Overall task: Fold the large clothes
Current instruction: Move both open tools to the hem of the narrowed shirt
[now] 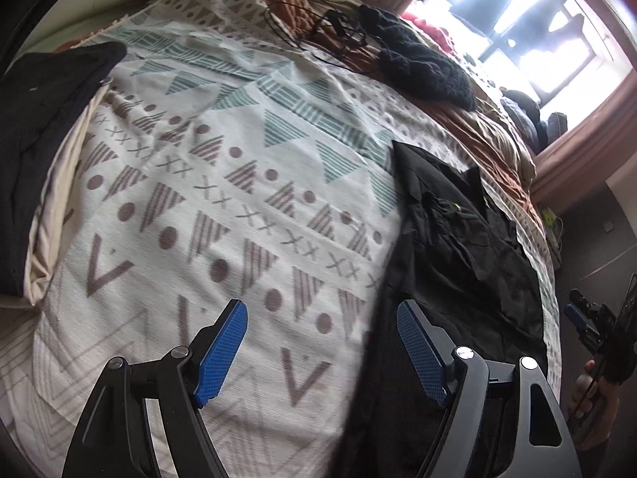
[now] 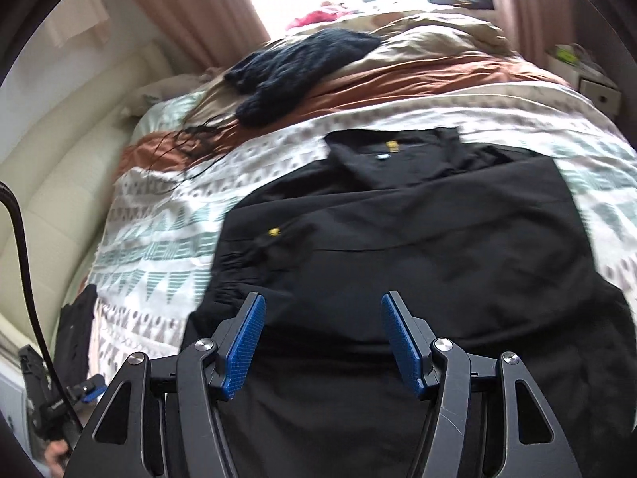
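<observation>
A: Let us go from the left. What do you have at your left side?

B: Your left gripper (image 1: pixel 322 352) hangs over the patterned bedspread (image 1: pixel 223 183), and its jaws stand wide apart with nothing between them. At about 9 o'clock in the left view a dark folded pile (image 1: pixel 43 127) lies at the bed's edge on a cream cloth. I judge it is clothing already done, but the pictures do not prove this.

A: And the garment for the task?

B: The black shirt (image 2: pixel 418 239) lies on the bedspread, at 3 o'clock in the left view, with one edge reaching down toward 5 o'clock, just beside the inner finger. In the right view it fills the centre, the collar with a small yellow label at 12 o'clock.

A: Is it folded already?

B: Partly, I think. A straight fold edge runs over the body from 9 to 2 o'clock, so at least one side looks turned in. The lower part toward 6 o'clock is spread wide, so the bottom-to-top folds seem left to do.

A: Your right gripper?

B: The right gripper (image 2: pixel 322 342) is above the lower body of the shirt, jaws apart, holding nothing. Whether they touch the cloth, I cannot tell.
</observation>
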Demonstrator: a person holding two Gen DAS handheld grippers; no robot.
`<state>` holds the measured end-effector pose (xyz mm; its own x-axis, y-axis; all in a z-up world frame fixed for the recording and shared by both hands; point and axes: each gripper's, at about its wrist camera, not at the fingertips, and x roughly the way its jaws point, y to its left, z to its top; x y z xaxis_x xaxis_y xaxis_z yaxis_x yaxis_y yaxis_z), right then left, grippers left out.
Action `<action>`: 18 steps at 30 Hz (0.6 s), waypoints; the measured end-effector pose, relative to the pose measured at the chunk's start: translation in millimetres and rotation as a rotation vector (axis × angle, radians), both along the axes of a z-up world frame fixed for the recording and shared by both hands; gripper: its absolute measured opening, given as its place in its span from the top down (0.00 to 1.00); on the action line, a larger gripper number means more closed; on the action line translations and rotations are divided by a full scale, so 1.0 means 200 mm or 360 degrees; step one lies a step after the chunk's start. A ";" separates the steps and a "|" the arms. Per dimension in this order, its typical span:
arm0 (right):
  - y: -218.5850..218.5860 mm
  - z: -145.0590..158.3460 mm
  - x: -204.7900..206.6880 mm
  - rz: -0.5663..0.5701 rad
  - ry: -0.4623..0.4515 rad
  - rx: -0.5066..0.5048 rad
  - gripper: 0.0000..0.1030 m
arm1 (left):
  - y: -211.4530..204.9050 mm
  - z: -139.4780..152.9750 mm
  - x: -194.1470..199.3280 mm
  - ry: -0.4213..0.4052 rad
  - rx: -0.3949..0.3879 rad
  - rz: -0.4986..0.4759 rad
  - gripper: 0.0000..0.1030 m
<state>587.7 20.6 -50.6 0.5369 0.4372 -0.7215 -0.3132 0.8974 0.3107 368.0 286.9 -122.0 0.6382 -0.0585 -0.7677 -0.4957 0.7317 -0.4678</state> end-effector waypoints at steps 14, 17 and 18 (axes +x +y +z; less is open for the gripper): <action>-0.83 -0.04 -0.24 -0.0355 0.0051 0.0082 0.10 | -0.31 0.04 -0.07 -0.0005 0.0043 -0.0159 0.24; -1.01 -0.09 -0.31 -0.0445 0.0112 0.0176 0.00 | -0.35 0.02 -0.12 0.0008 0.0055 -0.0178 0.24; -1.06 -0.11 -0.34 -0.0470 0.0117 0.0166 0.00 | -0.36 0.01 -0.14 0.0016 0.0059 -0.0187 0.24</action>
